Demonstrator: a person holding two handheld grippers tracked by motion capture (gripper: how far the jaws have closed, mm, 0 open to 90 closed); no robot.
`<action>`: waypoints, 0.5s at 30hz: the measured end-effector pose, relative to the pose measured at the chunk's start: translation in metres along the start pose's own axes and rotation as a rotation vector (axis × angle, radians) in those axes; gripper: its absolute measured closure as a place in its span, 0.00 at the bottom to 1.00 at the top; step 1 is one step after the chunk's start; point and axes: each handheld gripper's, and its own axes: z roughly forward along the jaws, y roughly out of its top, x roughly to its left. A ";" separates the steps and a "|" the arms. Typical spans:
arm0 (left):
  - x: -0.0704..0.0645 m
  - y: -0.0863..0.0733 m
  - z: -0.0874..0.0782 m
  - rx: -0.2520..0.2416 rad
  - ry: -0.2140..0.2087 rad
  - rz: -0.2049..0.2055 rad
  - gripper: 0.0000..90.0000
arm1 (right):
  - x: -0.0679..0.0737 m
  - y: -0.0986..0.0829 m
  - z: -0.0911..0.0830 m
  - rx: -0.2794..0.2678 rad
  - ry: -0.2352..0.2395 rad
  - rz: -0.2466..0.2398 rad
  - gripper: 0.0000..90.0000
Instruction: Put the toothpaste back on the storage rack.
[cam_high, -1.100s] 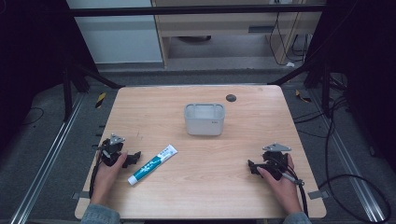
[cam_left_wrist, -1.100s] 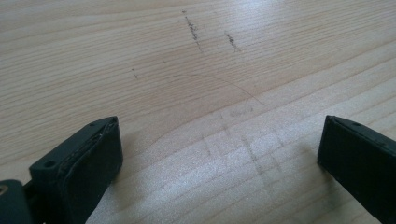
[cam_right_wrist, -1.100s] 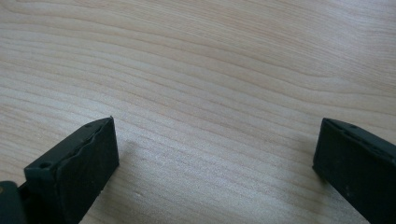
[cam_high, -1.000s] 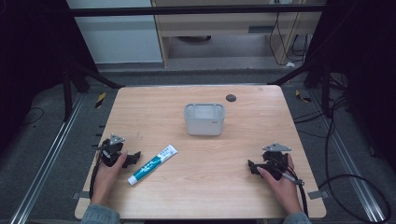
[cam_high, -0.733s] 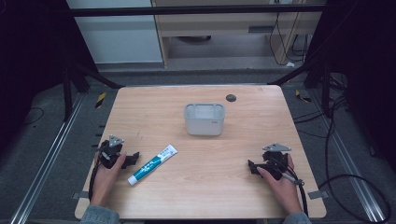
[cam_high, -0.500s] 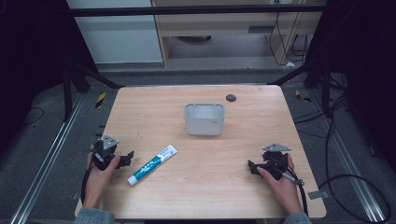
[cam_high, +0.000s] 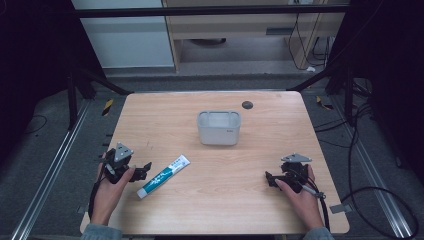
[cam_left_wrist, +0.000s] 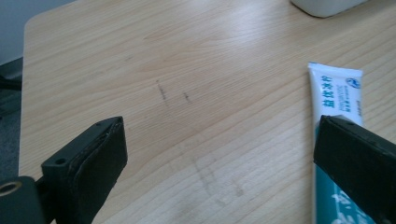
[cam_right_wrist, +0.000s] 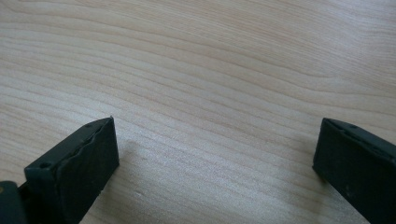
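While the person's left hand (cam_high: 107, 187) rested near the desk's (cam_high: 220, 210) left edge, the left gripper (cam_high: 141, 171) sat low with its jaws spread wide apart, nothing between them but bare wood. Just to its right lay the toothpaste tube (cam_high: 163, 176), flat on the desk and slanted, its cap end toward the person and its crimped end pointing up toward the middle. In the left gripper view the tube (cam_left_wrist: 337, 100) ran under the right-hand jaw rather than between the two, so the gripper looked off-centre to me. If the jaws closed from there, I judged, one pad would likely come down on the tube or push it sideways, and the slick tube could skid or spin away instead of being caught.

Farther along, at the middle of the desk and well apart from the tube, stood a small grey open bin (cam_high: 219, 127), with a dark round disc (cam_high: 247, 104) near the back edge. Over on the right, the right gripper (cam_high: 270, 178) rested on the wood, jaws likewise wide apart and empty, well away from everything.
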 end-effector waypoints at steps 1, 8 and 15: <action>0.000 0.000 0.000 0.000 0.000 0.000 0.03 | 0.000 0.000 0.000 0.000 0.000 0.000 0.00; -0.015 0.008 -0.001 0.012 -0.015 0.059 0.02 | 0.000 0.000 0.000 0.000 0.004 -0.002 0.00; -0.026 0.012 0.003 0.047 -0.045 0.073 0.04 | 0.000 0.000 0.000 0.000 0.003 -0.003 0.00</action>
